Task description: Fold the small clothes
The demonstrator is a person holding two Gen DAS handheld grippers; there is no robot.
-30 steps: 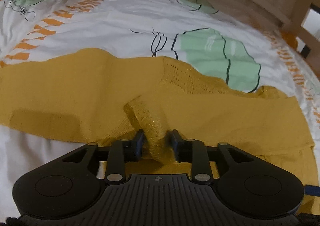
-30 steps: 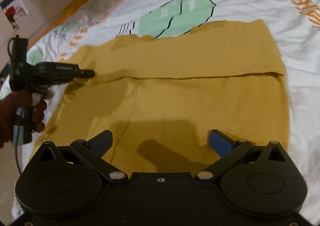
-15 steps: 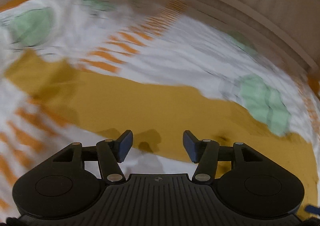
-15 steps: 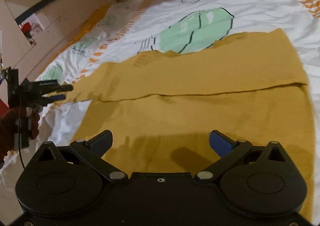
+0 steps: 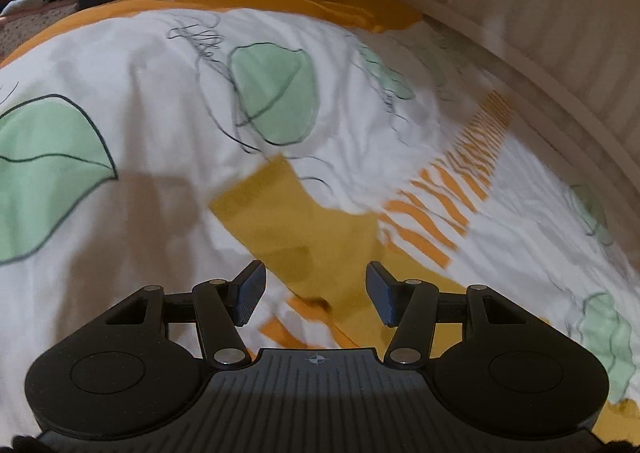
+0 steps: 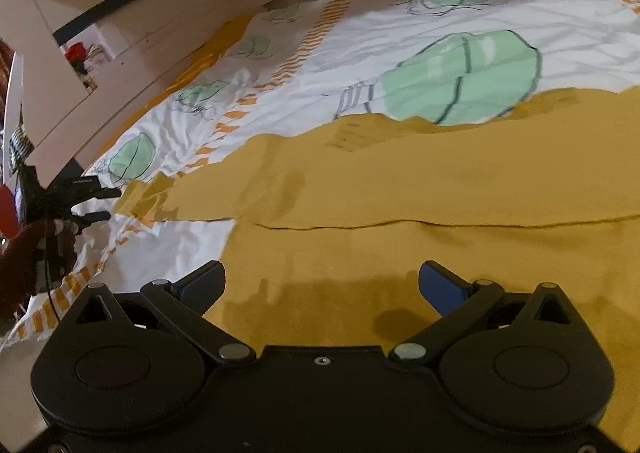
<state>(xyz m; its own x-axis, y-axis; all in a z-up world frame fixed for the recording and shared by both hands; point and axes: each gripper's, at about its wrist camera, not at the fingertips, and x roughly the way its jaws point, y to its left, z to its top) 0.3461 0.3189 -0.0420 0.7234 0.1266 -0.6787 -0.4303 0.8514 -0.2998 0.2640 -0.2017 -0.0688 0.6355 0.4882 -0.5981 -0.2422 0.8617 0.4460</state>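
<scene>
Mustard knit sweater [image 6: 400, 189] lies flat on the leaf-print bed cover [image 6: 400, 25], one lengthwise fold laid, sleeve [image 5: 280, 221] stretched out unfolded; left claw [image 5: 316, 289] and right claw [image 6: 322, 285] both released, empty; sleeve and cross folds judged outstanding.

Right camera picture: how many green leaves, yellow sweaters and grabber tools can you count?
Green leaves on the bedsheet: 6, the far ones blurred
Yellow sweater: 1
Grabber tools: 2, the right gripper and the left gripper
Total: 9
</scene>
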